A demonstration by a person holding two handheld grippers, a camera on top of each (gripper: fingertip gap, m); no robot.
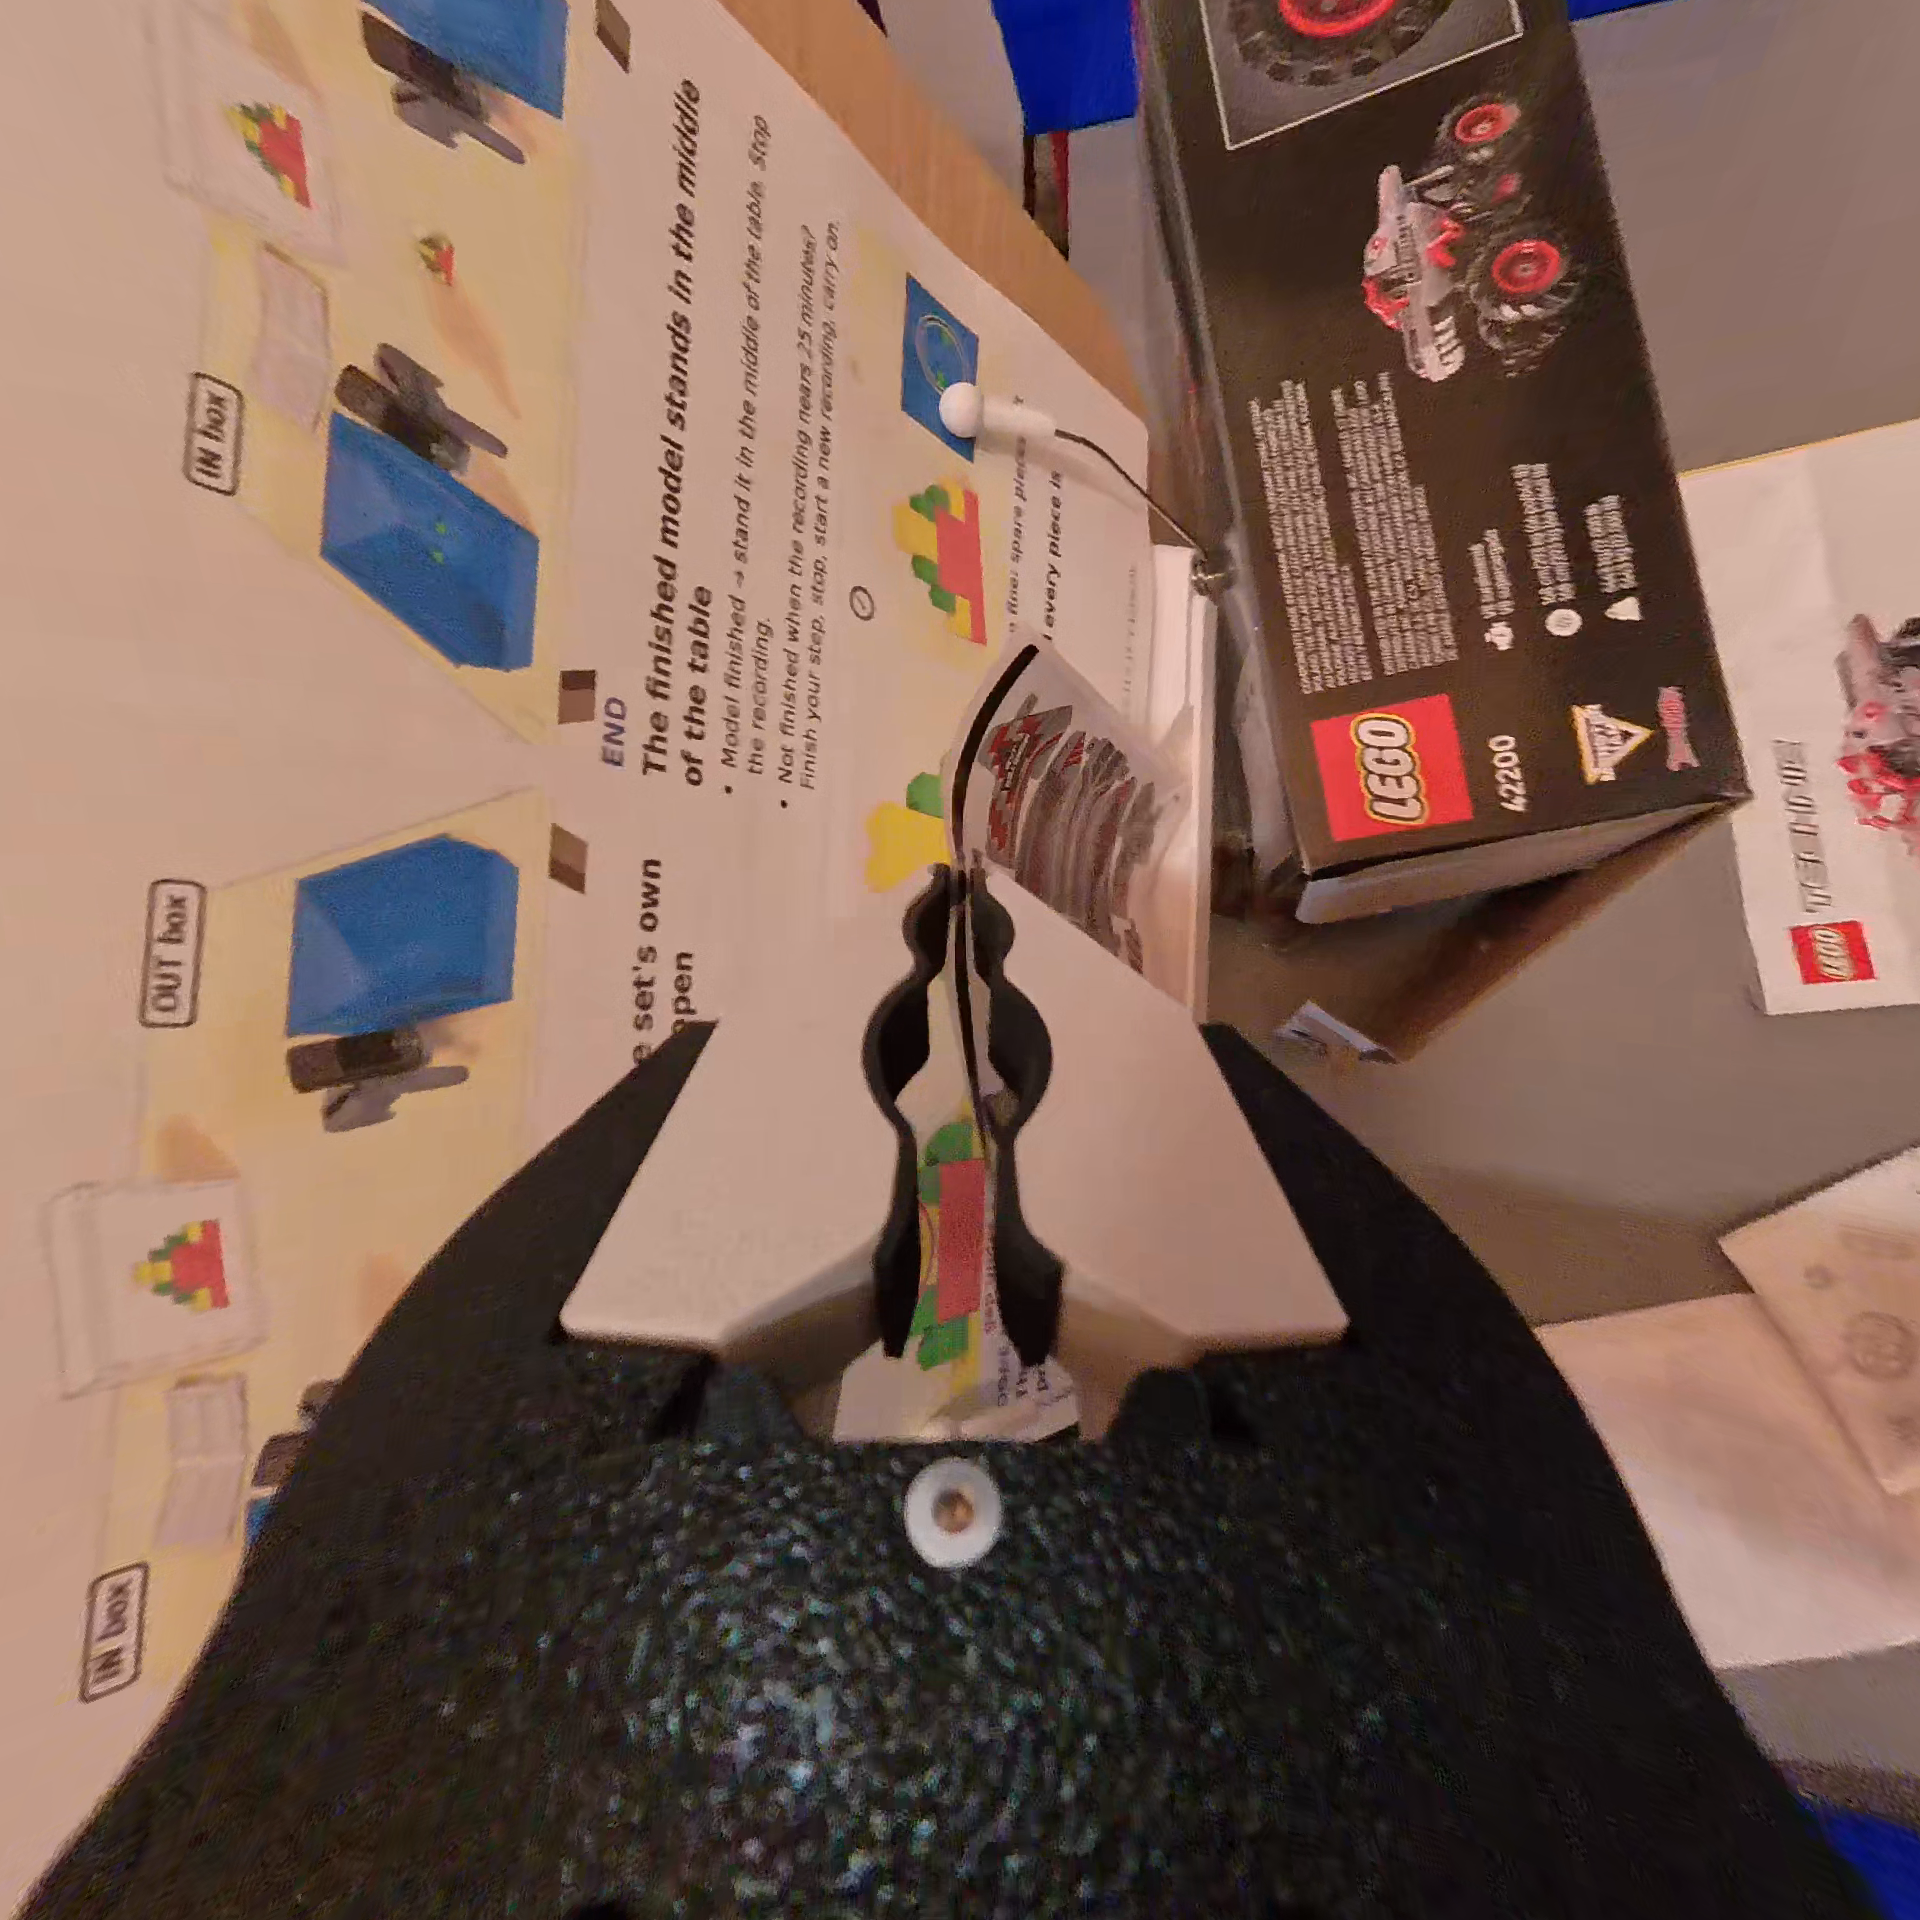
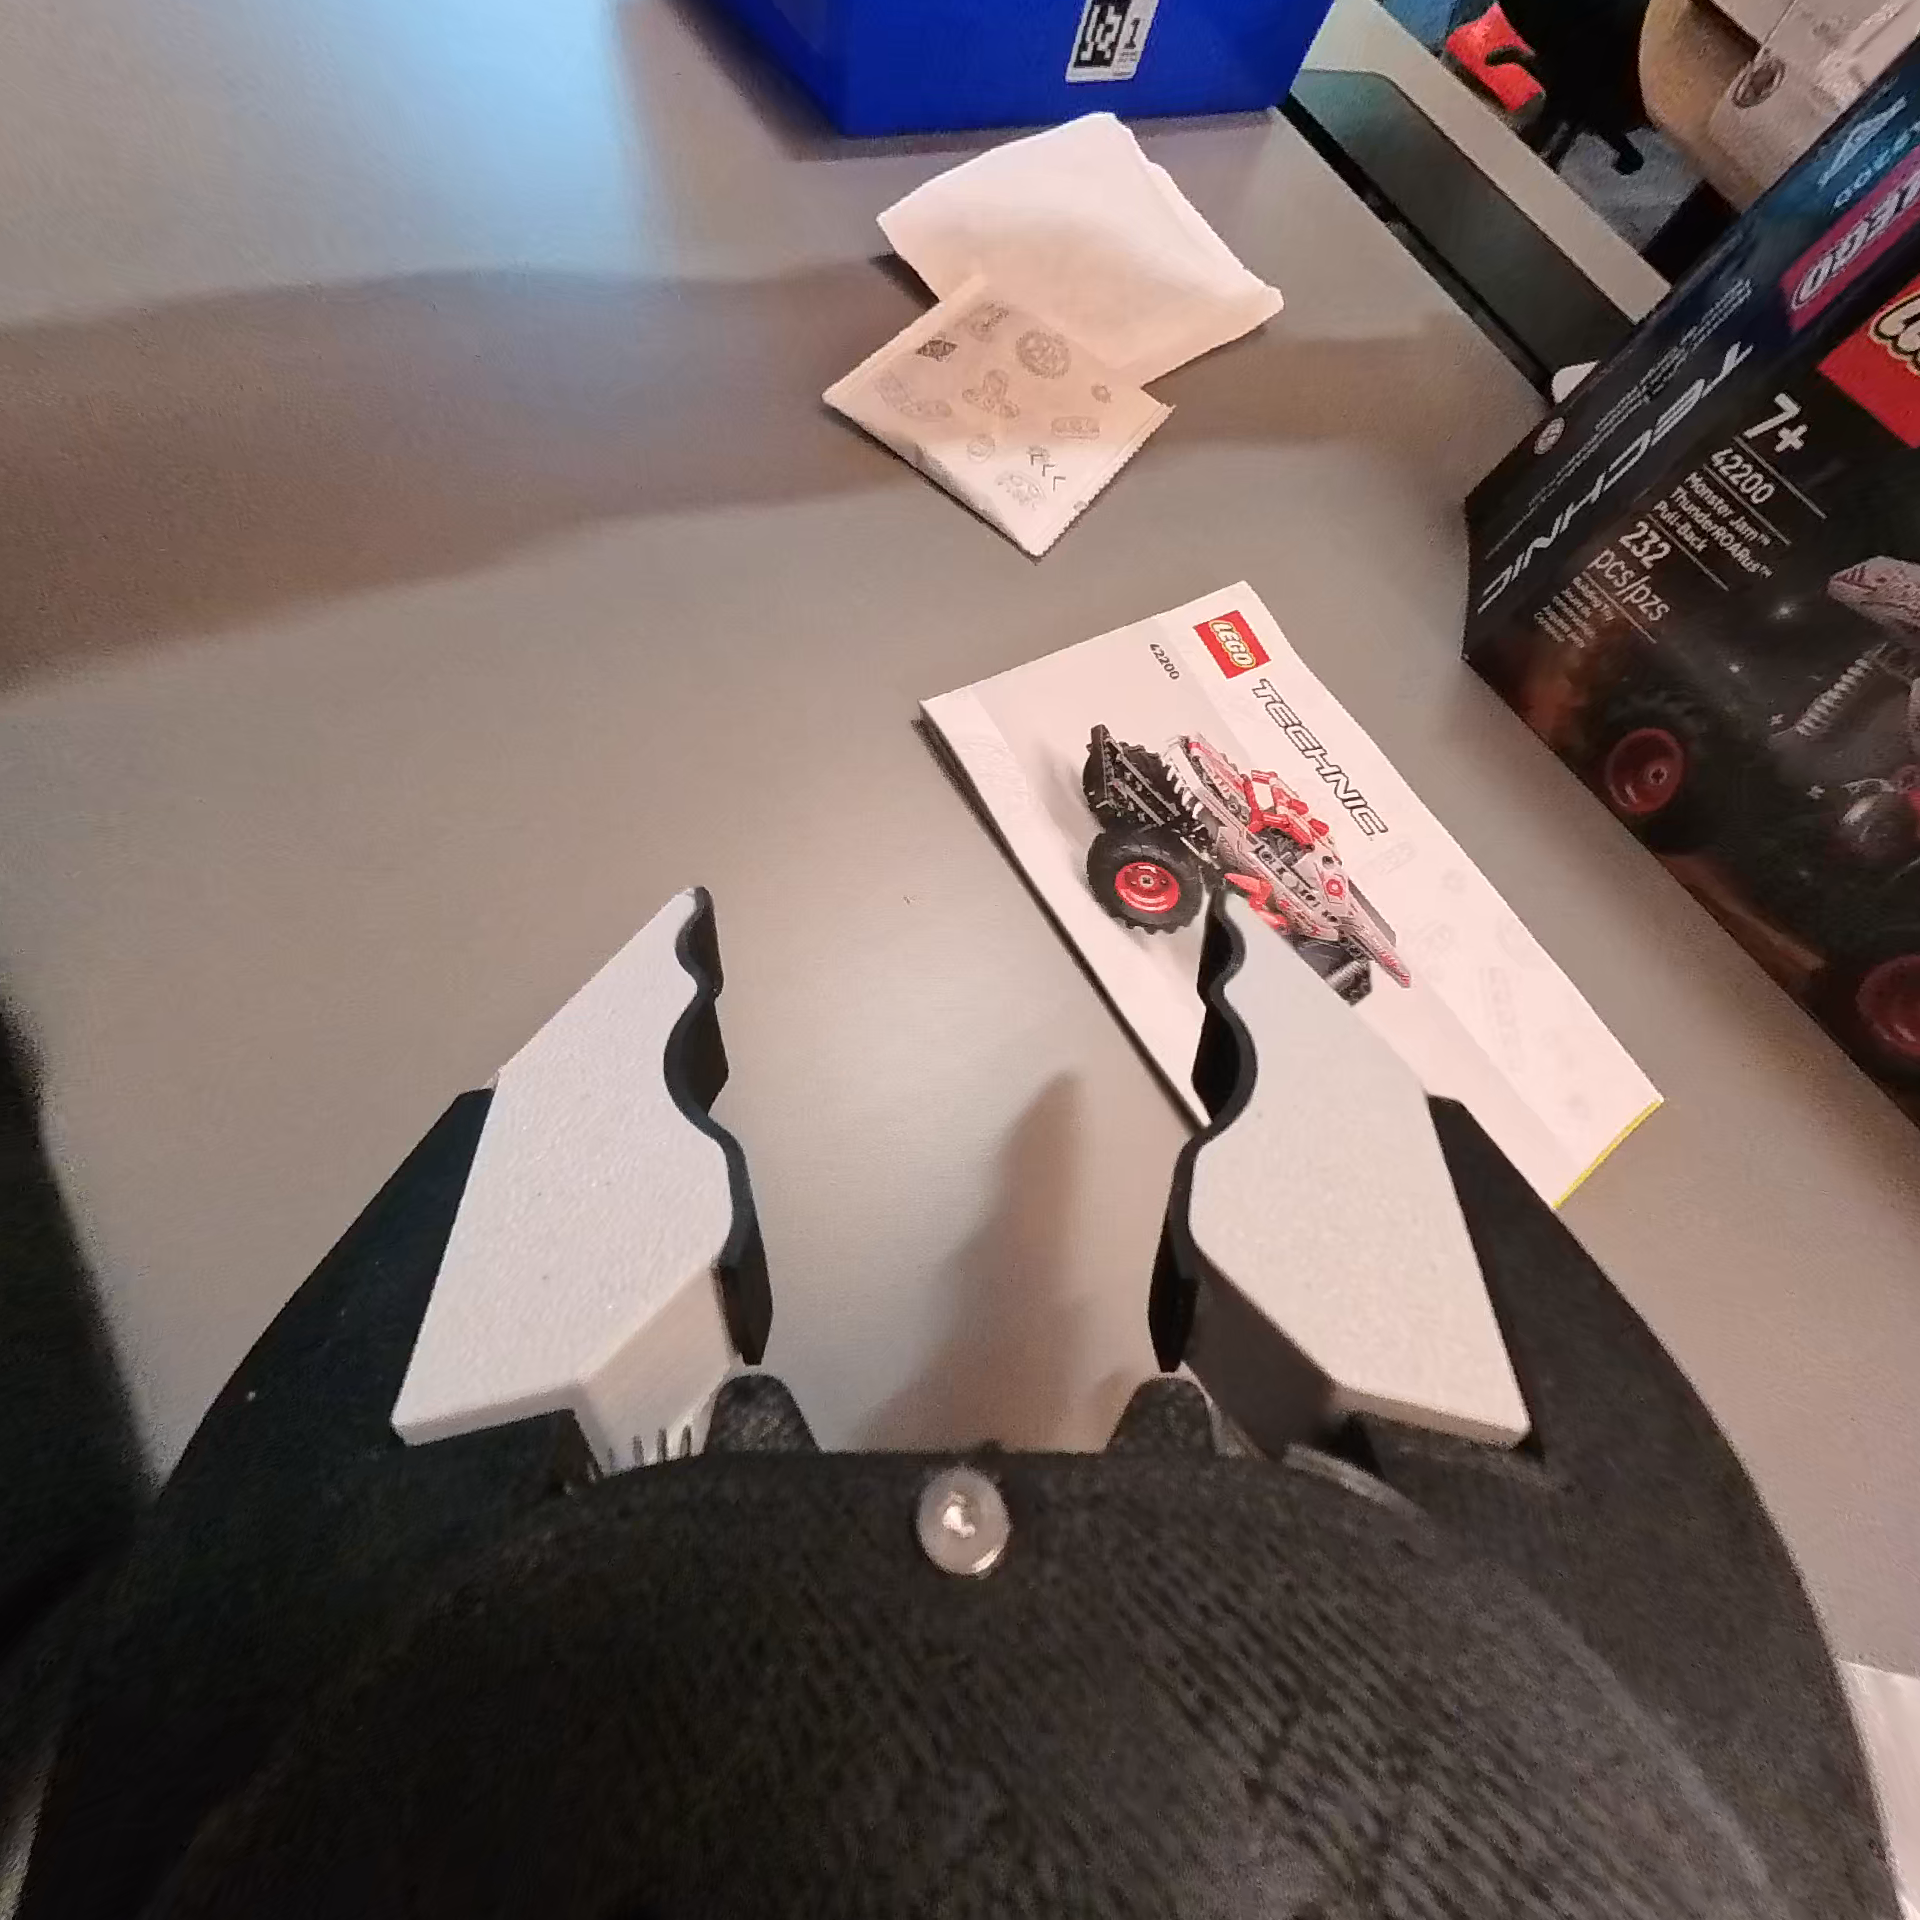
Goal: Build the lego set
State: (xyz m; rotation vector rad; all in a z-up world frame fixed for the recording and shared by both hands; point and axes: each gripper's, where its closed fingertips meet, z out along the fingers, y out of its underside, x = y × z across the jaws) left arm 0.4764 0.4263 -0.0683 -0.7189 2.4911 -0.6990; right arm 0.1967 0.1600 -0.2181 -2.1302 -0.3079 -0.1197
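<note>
My left gripper (image 1: 956, 883) is shut on a thin sticker sheet (image 1: 1070, 800) printed in red and grey; the sheet runs back between the pads and curls out past the tips. It hangs in front of a printed guide sheet (image 1: 665, 520). The black set box (image 1: 1455, 468) lies to the right, also in the right wrist view (image 2: 1714, 644). My right gripper (image 2: 958, 906) is open and empty, low over the grey table (image 2: 416, 779). Its right finger overlaps the white instruction booklet (image 2: 1299, 862), which also shows in the left wrist view (image 1: 1839, 727).
Two white paper parts bags (image 2: 1081, 229) (image 2: 997, 416) lie overlapping farther back on the table. A blue bin (image 2: 1018, 52) stands at the far edge. A white ball-tipped pin on a wire (image 1: 961, 410) sits against the guide sheet. A wooden board edge (image 1: 935, 156) borders it.
</note>
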